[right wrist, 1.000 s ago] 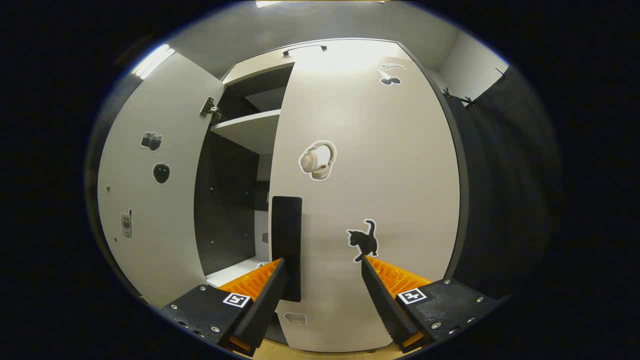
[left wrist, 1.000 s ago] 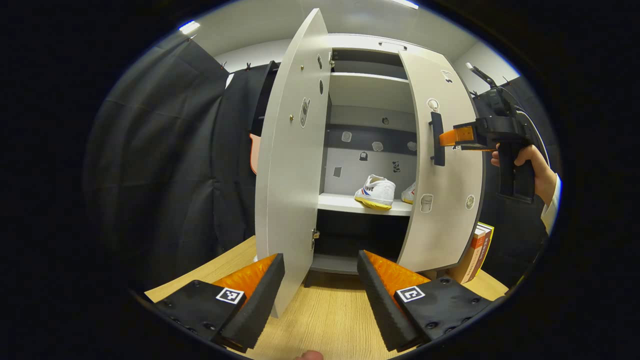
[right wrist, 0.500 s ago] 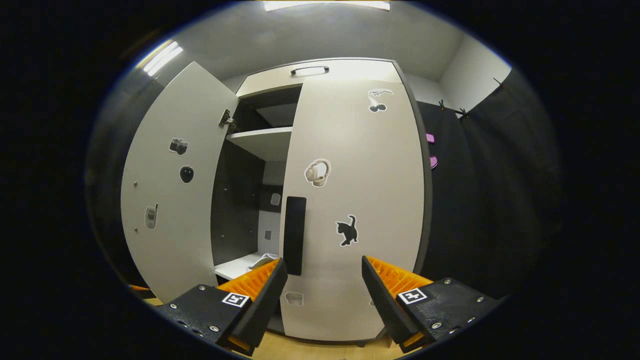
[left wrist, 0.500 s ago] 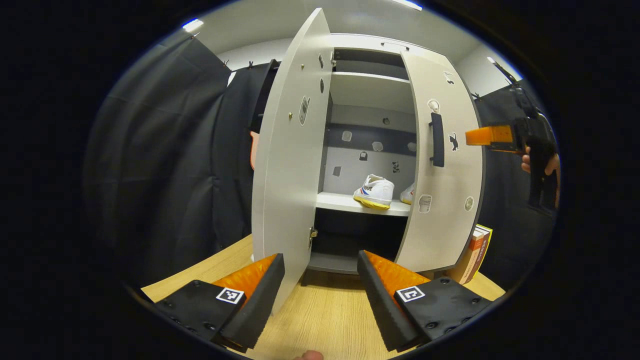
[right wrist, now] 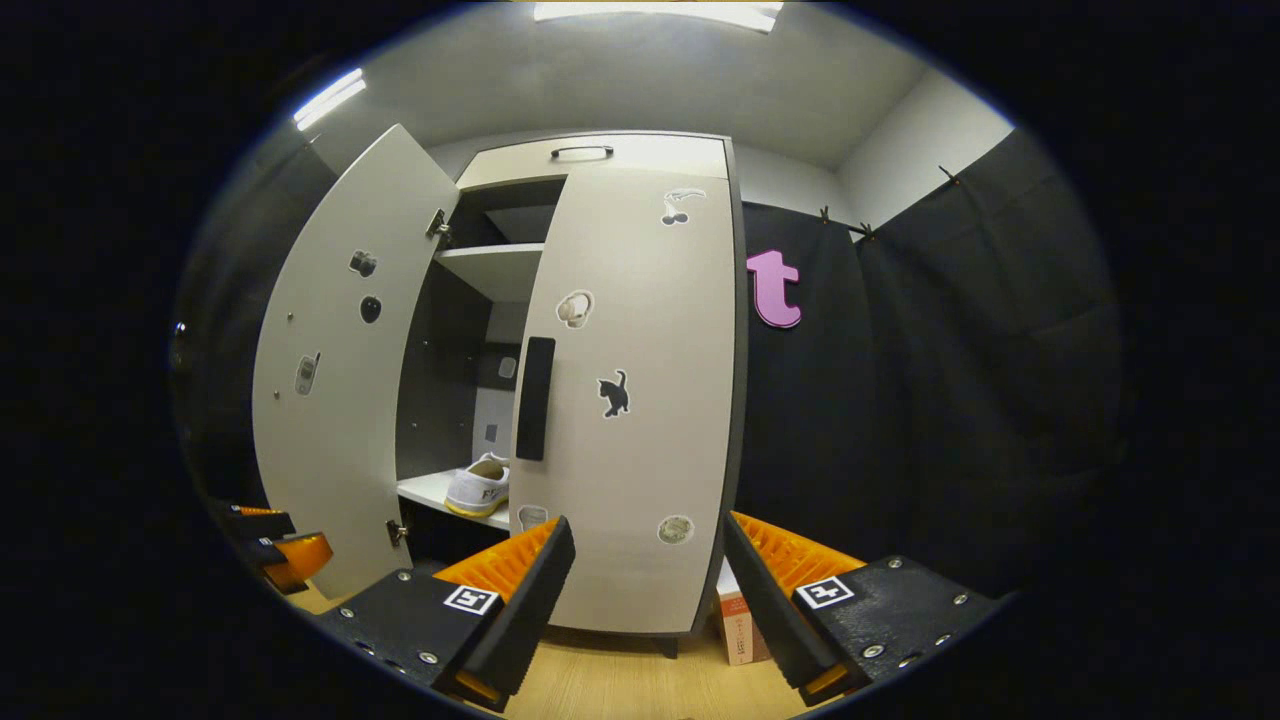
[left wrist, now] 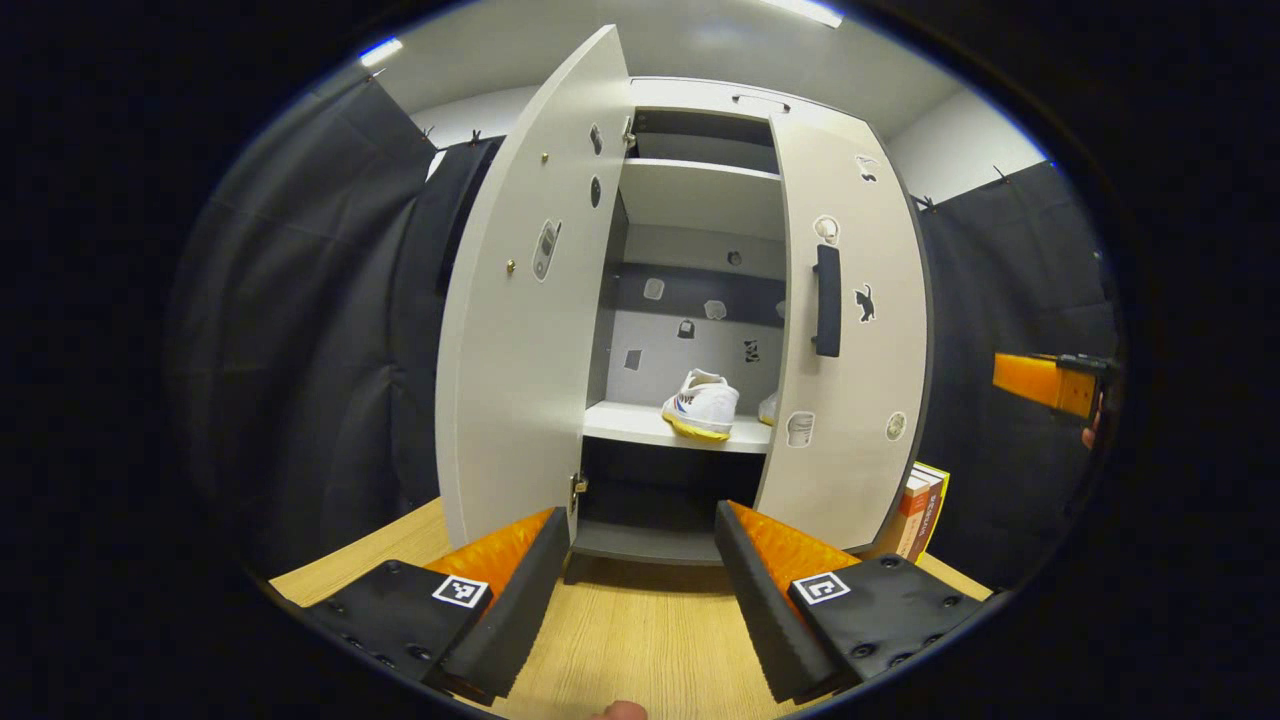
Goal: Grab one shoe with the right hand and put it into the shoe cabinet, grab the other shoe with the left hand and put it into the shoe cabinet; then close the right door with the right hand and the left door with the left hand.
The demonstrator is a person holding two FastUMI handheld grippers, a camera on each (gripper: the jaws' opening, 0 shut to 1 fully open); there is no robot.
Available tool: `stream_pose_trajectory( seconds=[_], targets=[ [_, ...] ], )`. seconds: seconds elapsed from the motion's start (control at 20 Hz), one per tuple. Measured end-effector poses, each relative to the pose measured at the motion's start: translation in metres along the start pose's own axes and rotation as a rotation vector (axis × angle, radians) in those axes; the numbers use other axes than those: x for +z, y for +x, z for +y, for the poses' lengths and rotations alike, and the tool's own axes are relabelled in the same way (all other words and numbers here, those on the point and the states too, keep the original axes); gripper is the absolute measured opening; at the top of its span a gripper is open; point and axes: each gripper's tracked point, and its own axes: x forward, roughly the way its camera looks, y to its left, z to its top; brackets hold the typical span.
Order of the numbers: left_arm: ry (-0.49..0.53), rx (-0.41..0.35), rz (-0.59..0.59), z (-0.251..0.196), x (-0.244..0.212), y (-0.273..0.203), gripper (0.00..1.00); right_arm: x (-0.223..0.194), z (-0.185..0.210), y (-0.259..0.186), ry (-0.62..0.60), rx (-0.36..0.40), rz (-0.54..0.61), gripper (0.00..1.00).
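A pale shoe cabinet (left wrist: 700, 95) stands on a wooden table (left wrist: 640, 640). Its right door (left wrist: 850, 340) with a dark handle (left wrist: 826, 300) is almost closed; its left door (left wrist: 520, 320) stands wide open. Two white shoes sit on the middle shelf (left wrist: 650, 428): one shoe (left wrist: 702, 402) in plain sight, the other shoe (left wrist: 768, 407) half hidden behind the right door. My left gripper (left wrist: 635, 590) is open, low in front of the cabinet. My right gripper (right wrist: 645, 600) is open too, back from the right door (right wrist: 630, 400), and reaches in from the right of the left gripper view (left wrist: 1045, 383).
Books (left wrist: 915, 515) lean against the cabinet's right side, with one book (right wrist: 737, 615) low beside the right door. Black cloth walls stand on both sides of the cabinet. Bare wooden tabletop lies in front of it.
The right gripper has let go of the right door's handle and drawn back and down. The right door has swung nearly closed. The left gripper has shifted a little, so the cabinet sits further left.
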Motion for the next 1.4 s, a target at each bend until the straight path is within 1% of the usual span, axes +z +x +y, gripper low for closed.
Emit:
stream_pose_trajectory(
  seconds=[0.1,0.15,0.25,0.35,0.45,0.55,0.65,0.7,0.75,0.85,1.0,1.2,1.35,1.4],
  targets=[
    [-0.058,-0.033,-0.002,-0.008,0.015,-0.003,0.95,-0.012,0.000,-0.013,0.029,0.000,0.017,0.92],
    [-0.082,-0.029,-0.017,-0.004,0.030,-0.006,0.95,-0.015,0.003,-0.017,0.038,0.005,0.013,0.92],
    [-0.097,0.014,-0.051,0.019,0.062,-0.012,0.95,-0.021,0.006,-0.020,0.036,0.013,0.013,0.92],
    [-0.083,0.067,-0.093,0.046,0.092,-0.022,0.95,-0.023,0.010,-0.018,0.039,0.021,0.012,0.92],
    [-0.061,0.135,-0.120,0.082,0.112,-0.031,0.94,-0.025,0.015,-0.014,0.069,0.043,0.016,0.92],
    [-0.036,0.218,-0.137,0.122,0.126,-0.035,0.95,-0.026,0.017,-0.008,0.083,0.059,0.020,0.92],
    [0.003,0.308,-0.178,0.161,0.146,-0.035,0.94,-0.023,0.016,-0.006,0.085,0.061,0.012,0.92],
    [0.019,0.344,-0.199,0.177,0.156,-0.034,0.96,-0.021,0.015,-0.006,0.088,0.060,0.006,0.92],
    [0.024,0.369,-0.219,0.188,0.166,-0.031,0.94,-0.020,0.013,-0.006,0.089,0.054,0.001,0.92],
    [0.013,0.377,-0.226,0.203,0.178,-0.016,0.95,-0.020,0.009,-0.006,0.081,0.038,0.000,0.93],
    [0.071,0.391,-0.230,0.221,0.187,0.012,0.95,-0.022,0.003,-0.010,0.089,0.023,0.006,0.92],
    [0.066,0.349,-0.229,0.216,0.190,0.032,0.95,-0.027,-0.010,-0.012,0.079,-0.019,0.016,0.92],
    [0.094,0.337,-0.228,0.214,0.193,0.038,0.94,-0.027,-0.016,-0.013,0.090,-0.033,0.014,0.92],
    [0.095,0.319,-0.226,0.207,0.192,0.039,0.94,-0.028,-0.017,-0.013,0.094,-0.036,0.015,0.93]
  ],
)
